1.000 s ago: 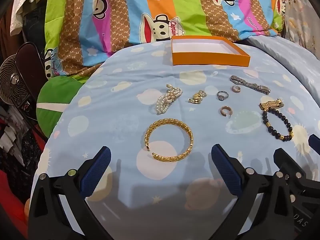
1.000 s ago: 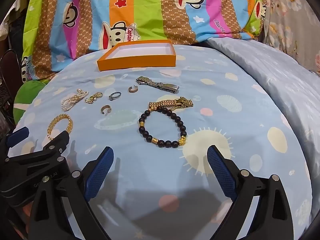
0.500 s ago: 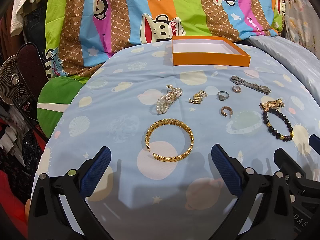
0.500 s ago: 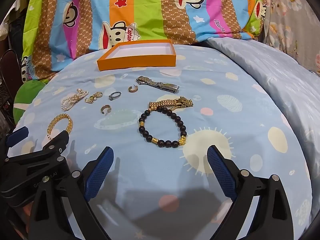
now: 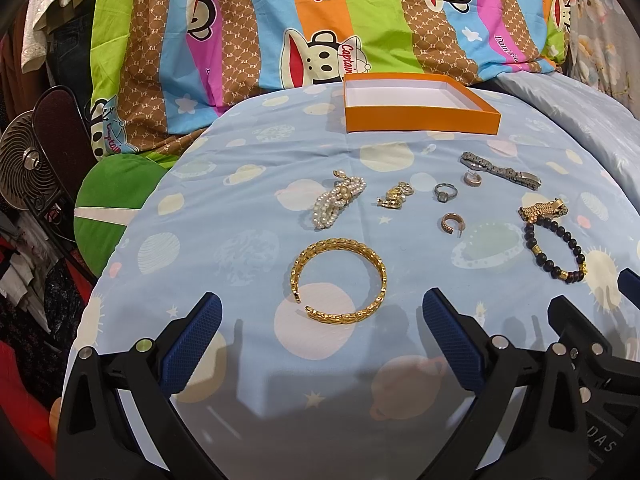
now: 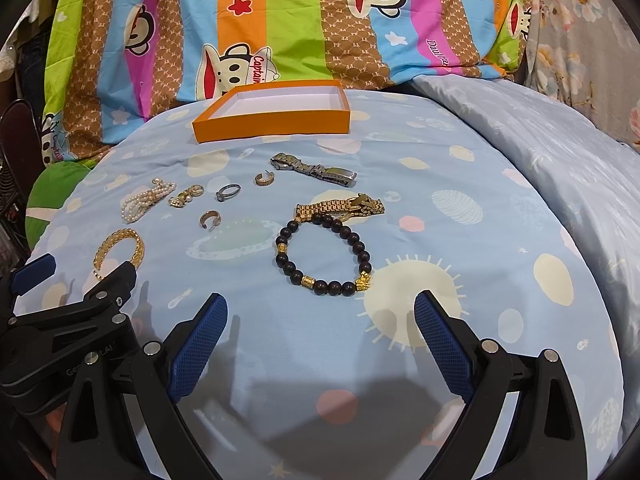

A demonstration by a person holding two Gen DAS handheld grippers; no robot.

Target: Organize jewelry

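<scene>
I see my left claw (image 5: 320, 332) spread wide, with nothing between its blue pads (image 5: 188, 344). It hangs low over the bed (image 5: 248, 380), which has a light blue sheet with planets on it. Right in front of it, at 12 o'clock, lies the gold bangle (image 5: 339, 280), flat on the sheet and not touching the pads.

My right claw (image 6: 320, 332) is spread wide too, and it holds nothing. The black bead bracelet (image 6: 323, 255) lies just ahead of it at 12 o'clock. The gold watch band (image 6: 340, 209) touches the far edge of that bracelet.

Farther out on the sheet I see a row of small things. The pearl bracelet (image 5: 339, 200) is at 12 o'clock past the bangle. Next to it, toward 1 o'clock, is a small gold charm piece (image 5: 394, 196), then a silver ring (image 5: 445, 192), then a small hoop (image 5: 472, 179). Another gold hoop (image 5: 450, 223) lies a bit nearer to me. The silver watch band (image 5: 500, 171) lies stretched out toward 2 o'clock.

The orange box (image 5: 420, 118) sits at the far end of the bed, past all the jewelry. It is open and white inside, and I see nothing in it. Behind it is a striped blanket (image 5: 280, 20) with cartoon monkeys.

In the left view, a fan (image 5: 28, 170) stands off at 9 o'clock.
</scene>
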